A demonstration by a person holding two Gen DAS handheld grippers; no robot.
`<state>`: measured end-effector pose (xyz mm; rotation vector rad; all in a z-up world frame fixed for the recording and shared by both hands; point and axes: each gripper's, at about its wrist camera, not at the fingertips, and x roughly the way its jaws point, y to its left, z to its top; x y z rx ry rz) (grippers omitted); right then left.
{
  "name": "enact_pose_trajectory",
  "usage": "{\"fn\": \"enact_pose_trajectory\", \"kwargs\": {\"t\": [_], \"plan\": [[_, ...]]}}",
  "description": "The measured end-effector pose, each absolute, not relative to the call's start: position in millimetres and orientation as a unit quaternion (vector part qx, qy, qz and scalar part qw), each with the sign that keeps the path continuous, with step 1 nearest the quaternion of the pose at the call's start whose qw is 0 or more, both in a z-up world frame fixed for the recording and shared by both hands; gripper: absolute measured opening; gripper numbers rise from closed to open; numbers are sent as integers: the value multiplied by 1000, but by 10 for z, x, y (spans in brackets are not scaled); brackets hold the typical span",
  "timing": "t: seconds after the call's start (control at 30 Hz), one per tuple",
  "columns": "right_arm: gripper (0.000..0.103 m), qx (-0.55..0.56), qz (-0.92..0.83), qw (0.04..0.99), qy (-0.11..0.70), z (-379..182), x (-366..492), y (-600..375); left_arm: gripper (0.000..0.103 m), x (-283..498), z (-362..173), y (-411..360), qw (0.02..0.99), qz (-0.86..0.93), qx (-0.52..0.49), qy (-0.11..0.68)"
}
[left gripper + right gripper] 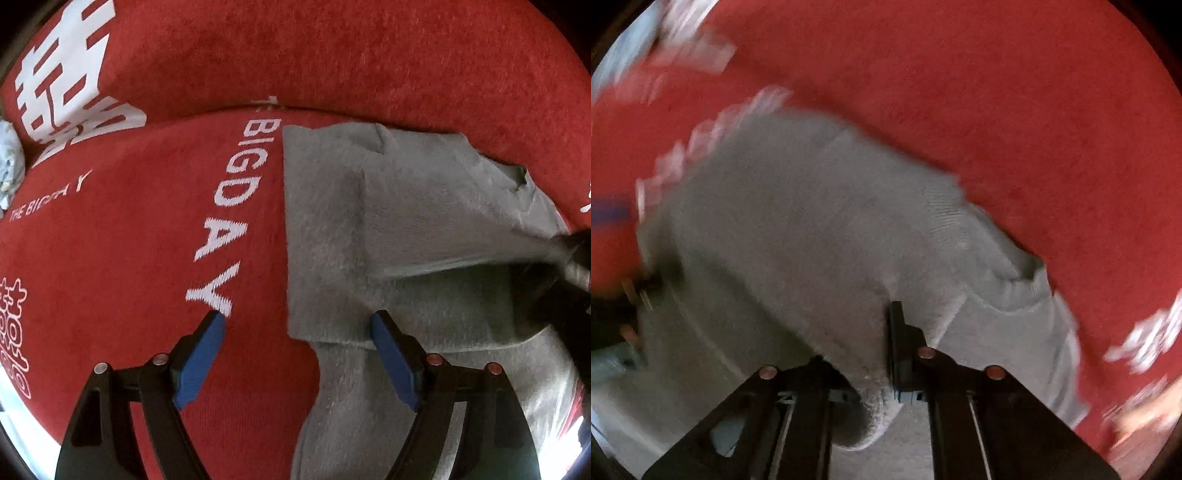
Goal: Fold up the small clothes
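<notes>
A grey knit garment [406,221] is lying partly folded on a red printed cloth [147,258], near its white "BIG DAY" lettering [229,221]. The left hand-held gripper [299,325] is hovering with fingers spread wide, straddling the garment's near corner and holding nothing. The right hand-held gripper [886,325] is pinching a bunched fold of the knit — its view is smeared by motion. The risk: a fast pull is likely to drag the loose layers askew — or slip the thick fold free.
</notes>
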<state>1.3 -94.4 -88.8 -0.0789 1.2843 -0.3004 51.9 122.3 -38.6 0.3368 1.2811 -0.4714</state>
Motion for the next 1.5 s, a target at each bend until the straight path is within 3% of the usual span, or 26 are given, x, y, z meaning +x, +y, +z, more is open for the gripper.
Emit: {"fn": "enact_pose_trajectory", "kwargs": {"t": [0.1,0.17,0.2,0.27,0.33,0.47,0.63,0.9,1.0,1.03,1.07,1.1,1.13,1.17,1.33,1.5], "plan": [[7,154,-171,827,512,-543,-283,-1525,82,450,-393,1214,760,-219,155,592],[12,269,-206,818,465,-499,-609,-1904,93,402,-387,1208,759,-220,157,592],[18,346,-228,794,446,-591,-849,-2141,94,394,-390,1200,759,-220,160,592],[48,439,-248,750,429,-786,-1167,-2360,94,431,-349,1138,756,-221,166,594],[57,536,-267,698,393,-985,-1536,-2522,94,435,-323,1108,752,-223,170,597],[57,637,-271,644,326,-1136,-2033,-2592,93,551,-154,1081,746,-224,166,604],[58,661,-212,631,345,-1137,-2017,-2375,93,963,90,1071,758,-233,131,595],[60,665,-110,620,402,-1338,-1225,-1619,92,1720,-467,717,699,-229,110,668],[60,679,-122,606,397,-1451,-1131,-1540,68,1684,-463,589,700,-235,127,663],[60,682,-131,605,390,-1462,-1119,-1543,32,1678,-431,556,701,-249,123,657],[56,682,-134,605,388,-1464,-1082,-1540,12,1665,-390,526,693,-273,105,659],[46,681,-138,607,386,-1466,-1058,-1539,12,1659,-345,512,694,-274,100,659],[13,676,-140,610,389,-1468,-1010,-1538,11,1651,-290,510,697,-279,97,653],[6,670,-141,611,397,-1451,-1022,-1554,11,1642,-241,534,702,-284,92,647],[6,649,-94,648,388,-1300,-777,-1586,9,1773,-256,783,712,-273,66,643],[12,620,-95,619,472,-1545,-569,-1452,9,1950,-419,915,708,-259,42,655]]}}
